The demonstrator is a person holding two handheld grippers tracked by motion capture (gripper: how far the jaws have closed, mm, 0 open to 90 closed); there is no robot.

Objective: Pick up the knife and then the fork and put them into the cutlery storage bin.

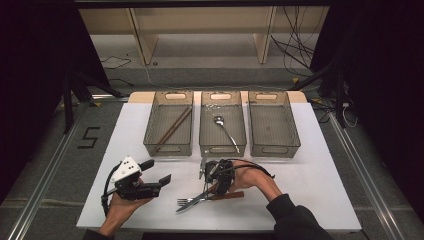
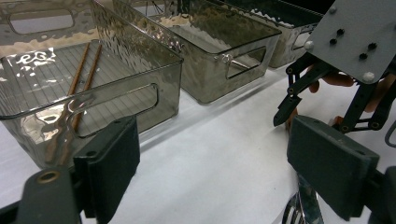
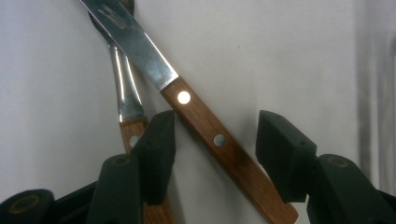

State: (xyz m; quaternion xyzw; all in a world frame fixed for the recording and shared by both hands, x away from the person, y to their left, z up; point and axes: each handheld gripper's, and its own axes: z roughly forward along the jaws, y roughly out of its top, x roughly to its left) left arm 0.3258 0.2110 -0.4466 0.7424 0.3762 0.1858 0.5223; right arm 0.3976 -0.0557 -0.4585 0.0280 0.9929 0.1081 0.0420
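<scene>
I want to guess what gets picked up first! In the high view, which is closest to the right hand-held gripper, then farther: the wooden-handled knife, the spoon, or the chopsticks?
1. Wooden-handled knife: right beneath the right hand-held gripper, near the front table edge.
2. Spoon: in the middle bin, behind the gripper.
3. Chopsticks: in the left bin, farthest, back and to the left.

The knife [image 3: 205, 126] lies on the table [image 1: 310, 185] between the right gripper [image 3: 215, 140] jaws, crossing over the fork [image 3: 126, 102], with three bins [image 1: 222, 131] behind.
</scene>
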